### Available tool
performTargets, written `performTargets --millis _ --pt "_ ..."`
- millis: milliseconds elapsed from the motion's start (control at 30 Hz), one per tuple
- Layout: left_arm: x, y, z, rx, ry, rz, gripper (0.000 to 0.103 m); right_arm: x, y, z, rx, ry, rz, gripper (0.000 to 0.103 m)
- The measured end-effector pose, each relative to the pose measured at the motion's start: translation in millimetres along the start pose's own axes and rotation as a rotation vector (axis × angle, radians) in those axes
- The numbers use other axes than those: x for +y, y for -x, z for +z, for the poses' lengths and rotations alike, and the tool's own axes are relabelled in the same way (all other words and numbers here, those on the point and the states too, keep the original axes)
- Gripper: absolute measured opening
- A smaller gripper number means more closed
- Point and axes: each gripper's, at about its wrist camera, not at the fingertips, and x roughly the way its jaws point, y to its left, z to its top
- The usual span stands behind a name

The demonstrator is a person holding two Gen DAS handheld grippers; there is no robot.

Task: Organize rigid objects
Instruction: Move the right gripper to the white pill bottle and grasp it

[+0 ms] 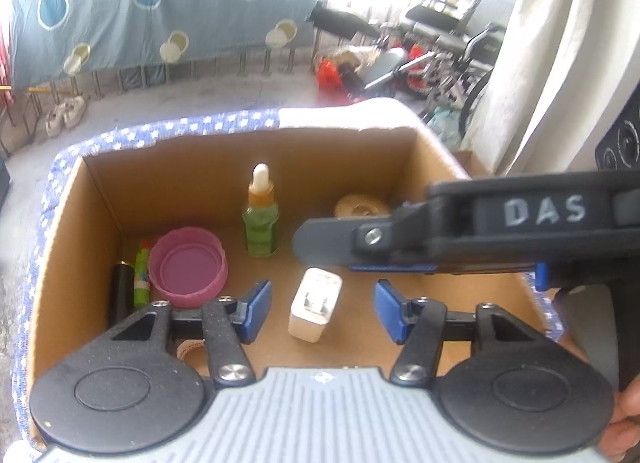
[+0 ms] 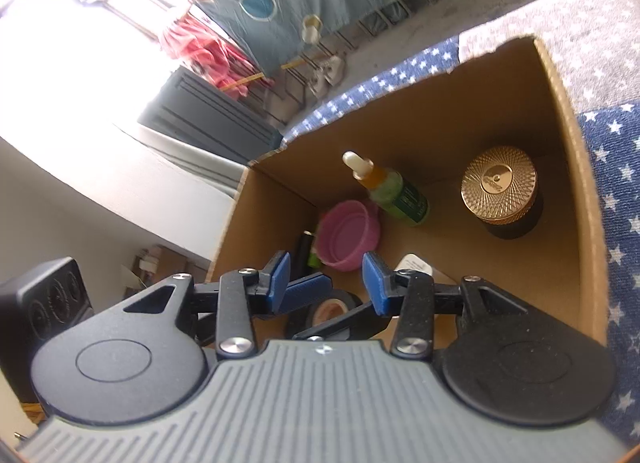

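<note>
An open cardboard box (image 1: 72,223) holds a green dropper bottle (image 1: 261,219), a pink lid (image 1: 187,266), a green marker (image 1: 141,279), a black tube (image 1: 121,295), a white charger plug (image 1: 316,305), a tape roll (image 1: 188,349) and a gold-lidded jar (image 2: 499,189). My left gripper (image 1: 322,311) is open and empty just above the charger plug. My right gripper (image 2: 328,283) is open and empty over the box's near edge (image 2: 588,191); it crosses the left wrist view (image 1: 360,243) from the right. The bottle (image 2: 390,193), pink lid (image 2: 350,234) and tape roll (image 2: 330,311) show in the right wrist view too.
The box sits on a blue star-patterned cloth (image 2: 616,167). Behind it are a concrete floor, a hanging blue sheet (image 1: 160,3), a wheelchair (image 1: 460,47) and shoes (image 1: 66,113). A black speaker (image 2: 52,303) stands at the side.
</note>
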Motion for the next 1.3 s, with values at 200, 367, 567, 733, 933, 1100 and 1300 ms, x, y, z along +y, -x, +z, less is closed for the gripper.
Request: performTargets --millis 200,367,567,733,933,1100,1300 --pt "-5 53 -23 -0.079 -0.014 -0.061 0.070 17 56 -29 -0.147 -0.004 0.078 0.048" --pt "-3 90 -48 -0.112 -0.039 -0.099 0.073 27 90 -73 -0.250 -0.016 0.104 0.057" --pt "6 122 -74 -0.148 -0.057 -0.078 0.076 39 104 -127 -0.302 0.001 0.076 0.064" --pt "14 144 -91 -0.191 -0.053 -0.058 0.076 44 98 -150 -0.270 0.002 0.075 0.065" --pt "26 162 -106 -0.243 -0.049 -0.025 0.078 57 91 -158 -0.242 0.018 0.086 0.065" --pt "39 170 -112 -0.273 -0.032 0.006 0.079 68 82 -160 -0.213 0.035 0.095 0.066" --pt "52 172 -117 -0.292 -0.006 0.025 0.079 75 72 -158 -0.186 0.044 0.093 0.066"
